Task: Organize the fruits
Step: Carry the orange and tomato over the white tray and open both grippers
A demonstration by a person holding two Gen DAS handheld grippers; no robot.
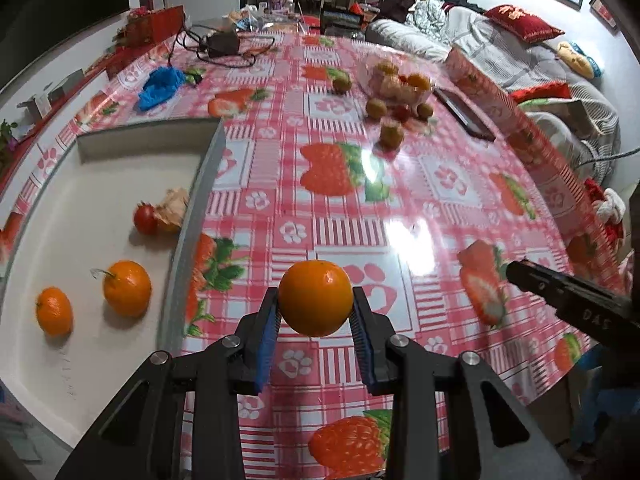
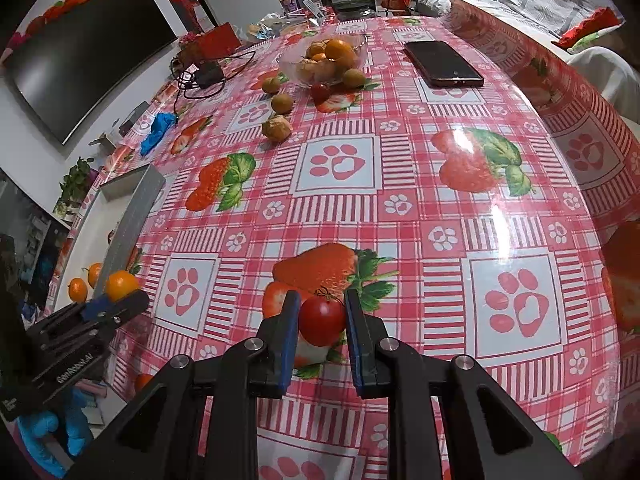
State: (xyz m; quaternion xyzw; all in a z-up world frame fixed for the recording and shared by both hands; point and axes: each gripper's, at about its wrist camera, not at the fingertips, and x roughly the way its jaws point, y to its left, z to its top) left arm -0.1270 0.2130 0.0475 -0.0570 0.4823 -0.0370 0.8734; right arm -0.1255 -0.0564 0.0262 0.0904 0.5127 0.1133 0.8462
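My left gripper (image 1: 315, 300) is shut on an orange (image 1: 315, 298) and holds it above the tablecloth, just right of a white tray (image 1: 92, 360). The tray holds two oranges (image 1: 127, 289) (image 1: 54, 311), a small tomato (image 1: 145, 219) and a husked fruit (image 1: 173, 208). My right gripper (image 2: 322, 312) is shut on a red tomato (image 2: 322, 320) above the table. The left gripper with its orange (image 2: 121, 285) shows at the left of the right wrist view. A glass bowl (image 2: 288, 67) of fruit stands far back, with loose brown fruits (image 2: 277, 128) and a tomato (image 2: 320, 91) around it.
A phone (image 2: 442, 63) lies to the right of the bowl. A blue glove (image 1: 160, 86) and a black charger with cables (image 1: 222, 44) lie at the far left. The table's right edge drops off toward a sofa (image 1: 520, 64).
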